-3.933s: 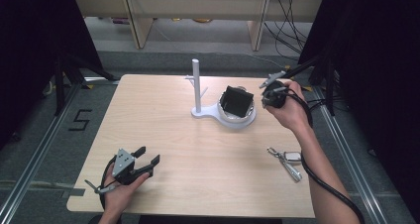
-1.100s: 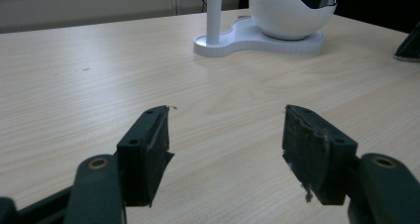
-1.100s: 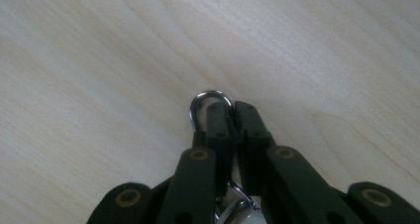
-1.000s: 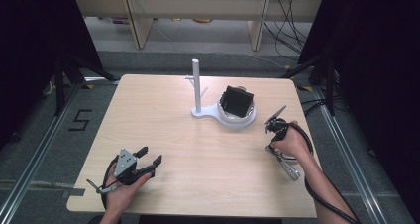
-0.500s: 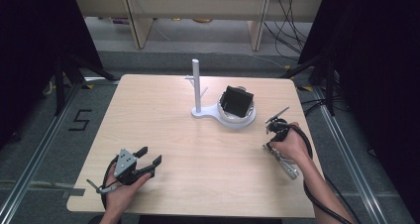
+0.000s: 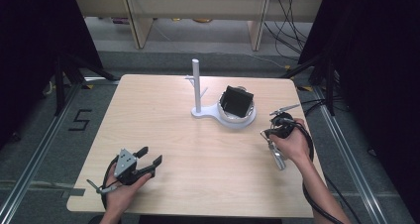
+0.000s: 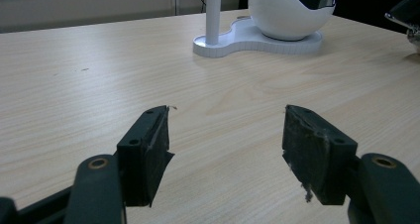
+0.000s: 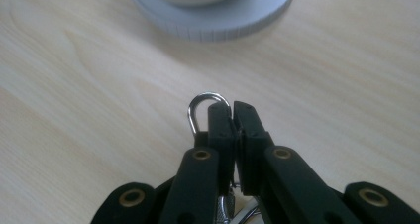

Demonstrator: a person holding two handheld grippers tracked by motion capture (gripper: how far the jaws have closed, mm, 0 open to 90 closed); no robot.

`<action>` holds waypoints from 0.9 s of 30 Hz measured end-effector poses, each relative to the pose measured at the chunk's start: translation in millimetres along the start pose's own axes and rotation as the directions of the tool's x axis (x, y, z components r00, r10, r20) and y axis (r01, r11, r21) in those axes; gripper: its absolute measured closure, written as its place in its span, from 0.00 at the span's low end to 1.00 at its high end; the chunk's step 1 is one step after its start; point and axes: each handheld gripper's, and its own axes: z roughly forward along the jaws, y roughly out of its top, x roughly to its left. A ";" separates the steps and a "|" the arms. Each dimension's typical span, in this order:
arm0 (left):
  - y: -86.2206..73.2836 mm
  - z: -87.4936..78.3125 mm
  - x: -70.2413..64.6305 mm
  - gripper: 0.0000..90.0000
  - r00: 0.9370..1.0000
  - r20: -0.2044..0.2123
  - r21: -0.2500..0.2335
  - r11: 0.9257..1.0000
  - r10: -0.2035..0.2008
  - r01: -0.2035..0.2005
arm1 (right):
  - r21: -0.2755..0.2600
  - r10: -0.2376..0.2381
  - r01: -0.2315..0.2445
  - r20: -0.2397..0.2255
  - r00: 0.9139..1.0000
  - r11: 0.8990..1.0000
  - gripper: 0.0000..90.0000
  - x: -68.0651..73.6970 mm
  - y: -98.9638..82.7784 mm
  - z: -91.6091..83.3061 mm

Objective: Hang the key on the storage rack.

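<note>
A silver metal clasp with a round loop (image 8: 197, 105) sits between the jaws of my right gripper (image 8: 233, 109), which is shut on it just beside the loop. From above, the right gripper (image 6: 268, 134) hovers near the table's right edge, and the clasp's long body (image 6: 279, 159) slants down below the hand; whether it touches the wood I cannot tell. My left gripper (image 6: 150, 155) rests at the front left, open and with nothing in it; its black pads (image 7: 151, 144) stand wide apart over bare wood.
A white stand (image 6: 200, 112) with an upright post (image 6: 196, 83) and a round bowl (image 6: 241, 119) holding a black object (image 6: 236, 101) sits at mid-table. Its base rim (image 8: 223, 23) lies just ahead of the right jaws. The bowl (image 7: 287, 13) lies far ahead of the left jaws.
The right gripper came from the bowl to the clasp on the table, shut on it, and has now risen slightly with it. The left gripper stayed put.
</note>
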 end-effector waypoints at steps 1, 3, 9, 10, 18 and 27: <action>0.6 -0.7 -0.6 0.38 1.000 -0.003 0.006 1.000 0.002 -0.002 | -0.029 -0.013 0.013 0.004 1.000 0.999 0.98 -0.4 0.3 -2.2; 1.4 -0.3 -1.7 0.38 1.000 0.006 -0.001 1.000 -0.001 0.001 | -0.062 0.001 -0.001 0.004 1.000 0.998 0.98 1.3 0.9 -8.8; 6.7 1.4 -6.2 0.39 0.999 0.043 -0.014 1.000 -0.009 0.010 | -0.157 -0.014 0.018 0.023 1.000 0.987 0.98 3.4 2.5 -21.7; 8.2 1.3 -8.0 0.39 0.999 0.045 -0.013 1.000 -0.013 0.014 | -0.158 0.004 -0.002 0.012 1.000 0.987 0.98 5.5 3.4 -23.6; 22.5 5.8 -17.3 0.42 0.993 0.120 -0.023 1.000 -0.015 0.017 | -0.286 -0.043 0.042 0.004 0.999 0.957 0.98 16.6 5.3 -31.8; 46.2 19.6 -32.2 0.44 0.976 0.220 -0.042 0.999 0.001 0.009 | -0.391 -0.077 0.059 -0.030 0.997 0.918 0.98 44.2 8.6 -36.3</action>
